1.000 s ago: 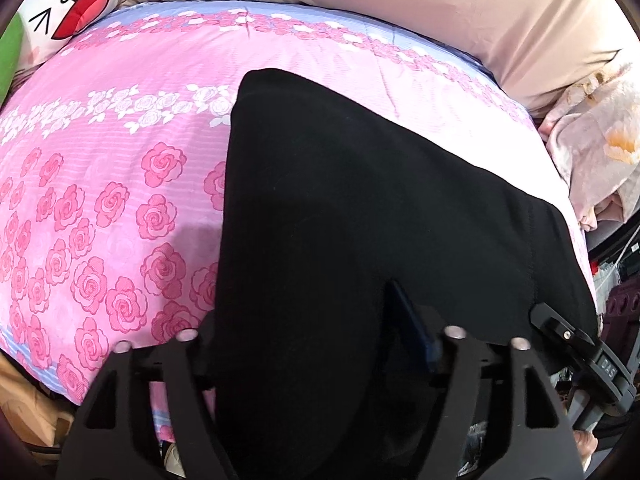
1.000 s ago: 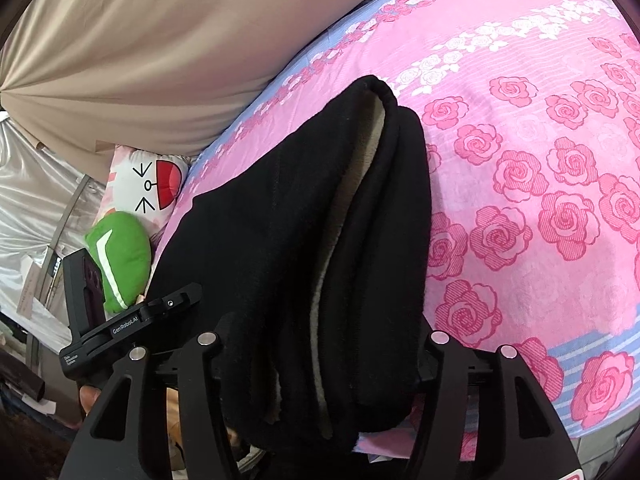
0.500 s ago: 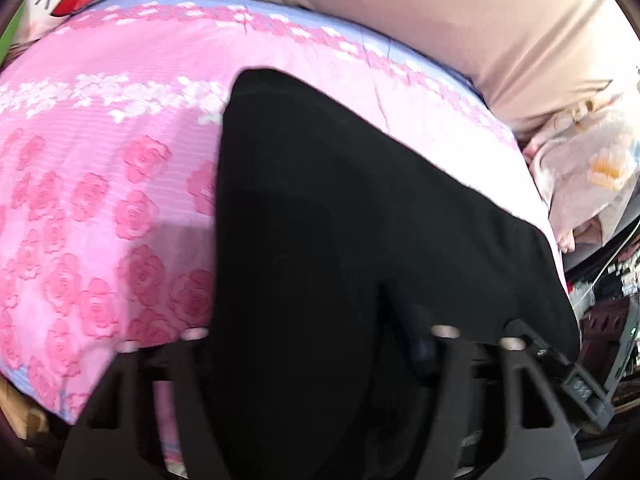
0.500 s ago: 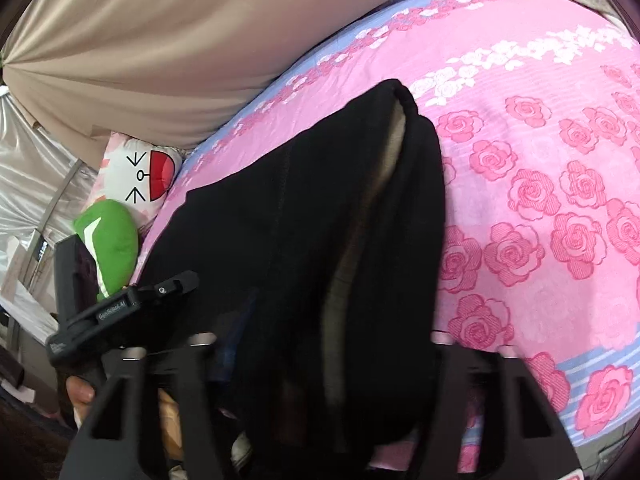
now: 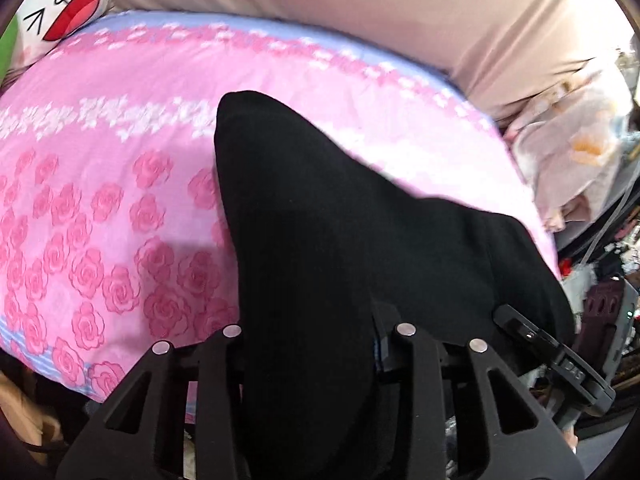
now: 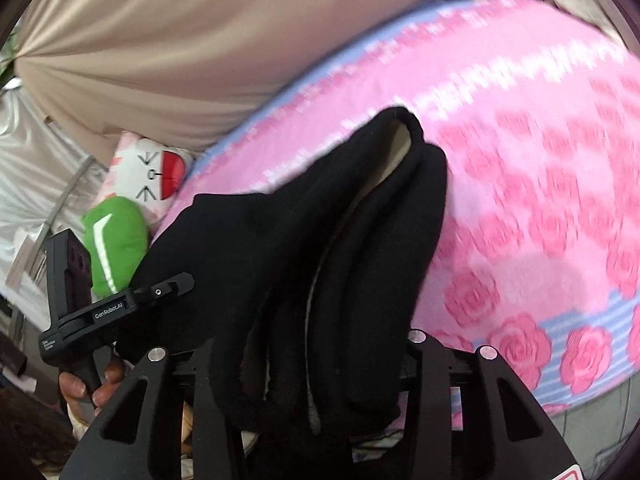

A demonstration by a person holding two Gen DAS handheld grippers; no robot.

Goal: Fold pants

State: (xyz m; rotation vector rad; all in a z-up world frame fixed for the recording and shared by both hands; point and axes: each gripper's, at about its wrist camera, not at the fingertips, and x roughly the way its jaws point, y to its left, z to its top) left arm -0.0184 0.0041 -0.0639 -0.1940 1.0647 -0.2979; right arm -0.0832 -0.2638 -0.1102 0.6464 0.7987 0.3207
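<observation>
Black pants lie across pink rose bedspread, near edge bunched and lifted off bed. Left gripper closing, jaws clamped on black fabric. Right gripper closing too, pinching thick bundle of folded layers, pale lining showing. Cartoon pillow and green cushion beside bed. Tan sheet behind.

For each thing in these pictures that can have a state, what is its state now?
black pants: doubled into layers, near edge between both grippers' fingers, the rest lying on the bed.
left gripper: jaws closing, pants between them.
right gripper: jaws closing, pants layers between them.
pink rose bedsheet: spread flat under the pants.
green plush: lying beside the cartoon-face pillow.
</observation>
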